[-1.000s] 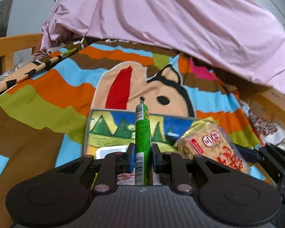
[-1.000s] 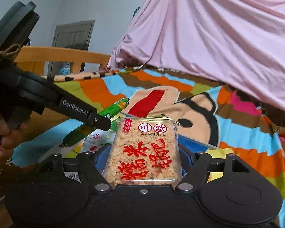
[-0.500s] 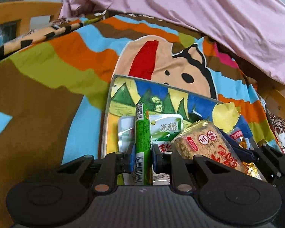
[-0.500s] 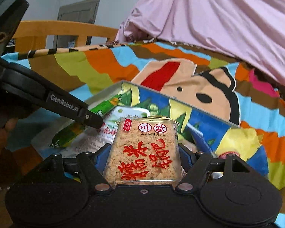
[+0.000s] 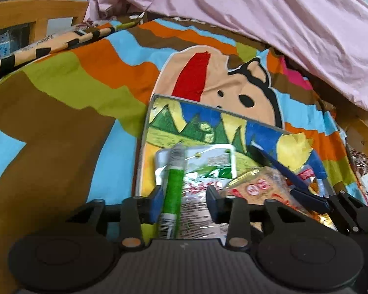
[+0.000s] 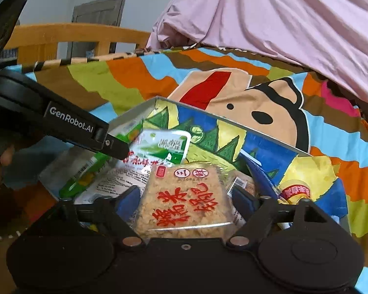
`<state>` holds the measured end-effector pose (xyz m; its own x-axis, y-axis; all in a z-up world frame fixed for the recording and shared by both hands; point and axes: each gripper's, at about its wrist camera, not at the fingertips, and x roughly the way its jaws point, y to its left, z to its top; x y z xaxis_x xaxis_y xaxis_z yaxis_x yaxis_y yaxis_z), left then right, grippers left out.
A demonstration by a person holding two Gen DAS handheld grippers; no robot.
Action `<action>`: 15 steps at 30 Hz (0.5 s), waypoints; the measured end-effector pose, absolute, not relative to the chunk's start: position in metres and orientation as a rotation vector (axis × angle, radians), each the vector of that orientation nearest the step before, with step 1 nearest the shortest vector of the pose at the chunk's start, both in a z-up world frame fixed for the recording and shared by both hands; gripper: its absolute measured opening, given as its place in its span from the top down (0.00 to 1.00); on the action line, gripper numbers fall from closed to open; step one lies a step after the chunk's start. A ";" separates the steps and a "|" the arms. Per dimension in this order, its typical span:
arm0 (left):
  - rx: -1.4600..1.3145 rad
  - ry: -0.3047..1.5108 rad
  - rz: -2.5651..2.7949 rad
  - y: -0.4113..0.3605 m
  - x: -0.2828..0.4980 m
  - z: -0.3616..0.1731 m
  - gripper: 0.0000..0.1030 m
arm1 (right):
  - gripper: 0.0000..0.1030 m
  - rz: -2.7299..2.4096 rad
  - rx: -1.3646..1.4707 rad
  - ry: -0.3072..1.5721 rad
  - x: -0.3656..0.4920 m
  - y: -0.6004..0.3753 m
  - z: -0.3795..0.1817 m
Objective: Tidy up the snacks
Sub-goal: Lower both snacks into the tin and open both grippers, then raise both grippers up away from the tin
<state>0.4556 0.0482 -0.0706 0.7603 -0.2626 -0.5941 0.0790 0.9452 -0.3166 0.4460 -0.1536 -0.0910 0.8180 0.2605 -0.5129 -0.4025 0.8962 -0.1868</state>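
Observation:
A shallow box (image 5: 144,132) with a painted mountain scene lies on the bed; it also shows in the right wrist view (image 6: 257,132). My left gripper (image 5: 184,196) has opened over it, and the green stick snack (image 5: 173,191) leans against its left finger, blurred. A white and green packet (image 5: 208,161) lies in the box beneath. My right gripper (image 6: 186,198) holds a clear pack of rice cake with red characters (image 6: 184,196) low over the box; both fingers touch its sides. The left gripper (image 6: 115,147) and green stick (image 6: 85,174) show at left in the right wrist view.
A colourful cartoon blanket (image 5: 61,85) covers the bed. A pink sheet (image 5: 257,12) is heaped behind. A wooden bed rail (image 6: 73,34) runs at the back left. More small snack packets (image 6: 294,191) lie in the box's right side.
Both grippers have moved down closer to the box. The left jaws have spread apart and the green stick now tilts loose between them. The right gripper still carries the rice cake.

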 end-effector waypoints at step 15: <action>-0.210 0.484 -0.197 0.040 0.377 -0.016 0.04 | 0.01 0.329 -0.134 0.356 0.371 -0.192 -0.036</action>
